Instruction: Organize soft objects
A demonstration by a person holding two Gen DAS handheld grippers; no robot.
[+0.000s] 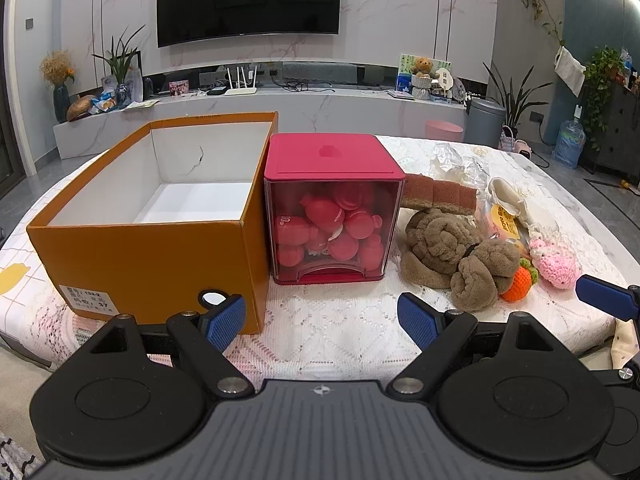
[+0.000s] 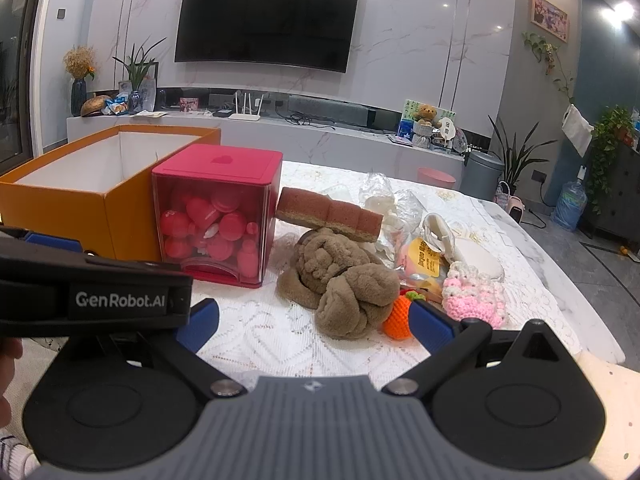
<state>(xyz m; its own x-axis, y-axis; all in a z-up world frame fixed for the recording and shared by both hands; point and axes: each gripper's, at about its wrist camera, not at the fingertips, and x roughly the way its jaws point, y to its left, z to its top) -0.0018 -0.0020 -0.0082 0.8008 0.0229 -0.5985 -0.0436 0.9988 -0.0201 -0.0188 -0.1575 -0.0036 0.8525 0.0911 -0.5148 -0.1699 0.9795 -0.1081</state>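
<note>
Table (image 1: 340, 320) under white lace cloth fills the mid frame in both views; its near edge is hidden behind the gripper bodies

Orange box (image 1: 152, 256), left of frame, open top, white inside, nothing visible in it; floor only partly seen past the front wall. Label at its lower left corner is too small to read fully

Red bin (image 1: 332, 208) touches the box's right side, clear front, packed with red rounded pieces; can't tell what they are

Soft pile sits right of the bin, centre right of frame:
- brown plush (image 2: 344, 276) knotted in lumpy rolls, biggest item, front of pile
- pink-and-tan sponge (image 2: 330, 216) tilted, one end against the bin, other end resting on the plush
- crinkled clear plastic (image 2: 380, 196) behind, contents hard to make out
- white soft piece (image 2: 472, 256) and a yellow-labelled packet (image 2: 424, 260), both partly covered
- pink crochet (image 2: 476, 300) and orange crochet (image 2: 398, 316) at the near right, orange one touching the plush

Left gripper (image 1: 322, 320) spread wide, nothing between the blue pads, low centre over the cloth. Right gripper (image 2: 314, 322) also wide and holding nothing; left one crosses its view at the left edge
</note>
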